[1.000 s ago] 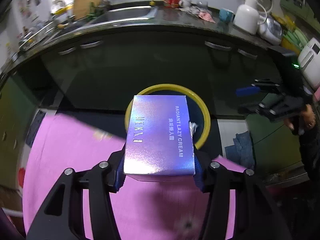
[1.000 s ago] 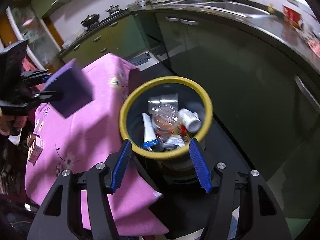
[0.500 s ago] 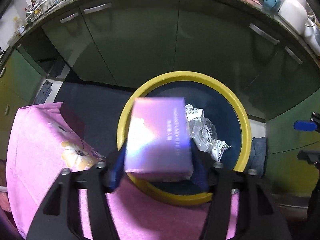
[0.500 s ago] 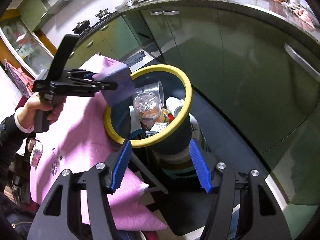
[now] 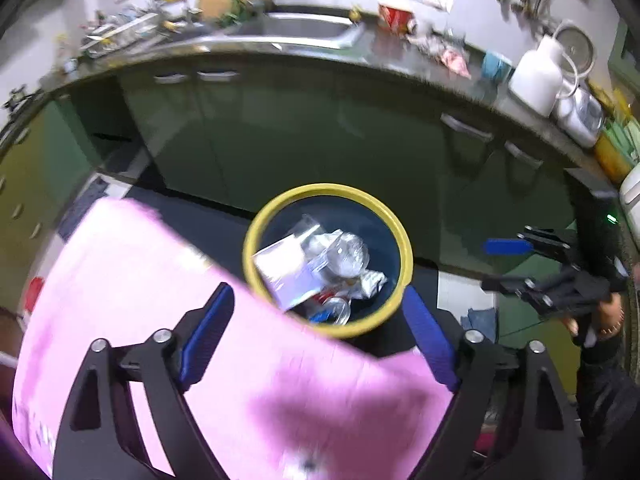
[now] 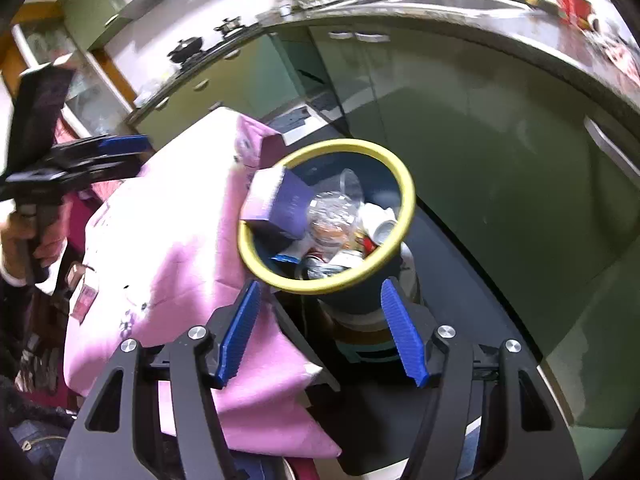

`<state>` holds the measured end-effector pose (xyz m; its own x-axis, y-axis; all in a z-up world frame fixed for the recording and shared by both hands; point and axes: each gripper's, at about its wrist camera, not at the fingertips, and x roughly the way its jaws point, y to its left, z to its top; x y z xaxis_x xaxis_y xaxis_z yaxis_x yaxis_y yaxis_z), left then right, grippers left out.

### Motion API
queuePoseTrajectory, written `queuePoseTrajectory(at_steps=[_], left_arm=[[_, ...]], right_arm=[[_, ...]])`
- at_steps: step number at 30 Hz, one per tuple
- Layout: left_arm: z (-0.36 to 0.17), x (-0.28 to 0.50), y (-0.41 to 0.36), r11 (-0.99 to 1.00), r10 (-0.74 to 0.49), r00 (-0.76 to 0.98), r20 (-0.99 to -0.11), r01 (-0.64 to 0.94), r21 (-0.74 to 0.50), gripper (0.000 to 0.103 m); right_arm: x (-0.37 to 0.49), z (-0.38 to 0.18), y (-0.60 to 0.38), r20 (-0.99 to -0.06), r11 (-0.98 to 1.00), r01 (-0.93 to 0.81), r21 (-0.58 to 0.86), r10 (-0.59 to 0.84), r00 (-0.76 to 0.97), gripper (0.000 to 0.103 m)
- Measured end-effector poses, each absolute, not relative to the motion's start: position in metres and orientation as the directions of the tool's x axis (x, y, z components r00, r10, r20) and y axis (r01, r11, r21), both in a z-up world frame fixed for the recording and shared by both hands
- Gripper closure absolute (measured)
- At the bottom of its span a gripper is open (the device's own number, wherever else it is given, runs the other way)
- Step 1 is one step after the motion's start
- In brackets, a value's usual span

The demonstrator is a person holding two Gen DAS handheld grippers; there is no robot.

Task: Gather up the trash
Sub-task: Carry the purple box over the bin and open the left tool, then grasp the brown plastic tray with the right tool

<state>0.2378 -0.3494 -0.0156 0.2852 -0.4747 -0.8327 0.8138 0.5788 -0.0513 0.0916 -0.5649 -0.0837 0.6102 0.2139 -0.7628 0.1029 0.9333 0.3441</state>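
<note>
The left claw [image 5: 316, 332] is opening empty; its purple cream box [image 6: 276, 204] is now lying in the yellow-rimmed bin [image 6: 404, 184], binned; the right claw [image 6: 320, 332] is gaping empty.

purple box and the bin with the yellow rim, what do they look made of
Purple box: looks like glossy coated cardboard, with sharp folded edges and a pale sheen on top. Bin: probably moulded plastic, a smooth, slightly shiny yellow rim on a dark blue wall; it could be something else.

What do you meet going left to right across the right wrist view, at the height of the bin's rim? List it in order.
Left tool held in a hand, jaws opening and empty → pink tablecloth → purple box tilted inside the bin → crushed clear plastic → bin's yellow rim → green cabinet door.
</note>
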Motion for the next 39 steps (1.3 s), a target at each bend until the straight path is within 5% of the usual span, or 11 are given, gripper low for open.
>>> queuePoseTrajectory(at_steps=[8, 14, 25, 39], left_arm=[[0.03, 0.194, -0.181, 0.795, -0.436, 0.467, -0.769, 0.601, -0.085, 0.016], [0.037, 0.141, -0.07, 0.926, -0.274, 0.642, -0.716, 0.376, -0.017, 0.013], [0.007, 0.061, 0.083, 0.994, -0.027, 0.736, -0.677, -0.052, -0.096, 0.01], [-0.033, 0.057, 0.115, 0.981, -0.107, 0.696, -0.71, -0.042, -0.188, 0.01]], right_arm=[[0.117, -0.052, -0.49, -0.741, 0.946, -0.105, 0.307, 0.306, 0.598, 0.035], [0.161, -0.039, -0.387, -0.741, 0.885, -0.345, 0.314, 0.455, 0.493, 0.034], [0.219, -0.029, -0.132, -0.756, 0.642, -0.7, 0.313, 0.615, 0.226, 0.027], [0.246, -0.078, -0.005, -0.888, 0.669, -0.71, 0.22, 0.439, 0.138, 0.027]])
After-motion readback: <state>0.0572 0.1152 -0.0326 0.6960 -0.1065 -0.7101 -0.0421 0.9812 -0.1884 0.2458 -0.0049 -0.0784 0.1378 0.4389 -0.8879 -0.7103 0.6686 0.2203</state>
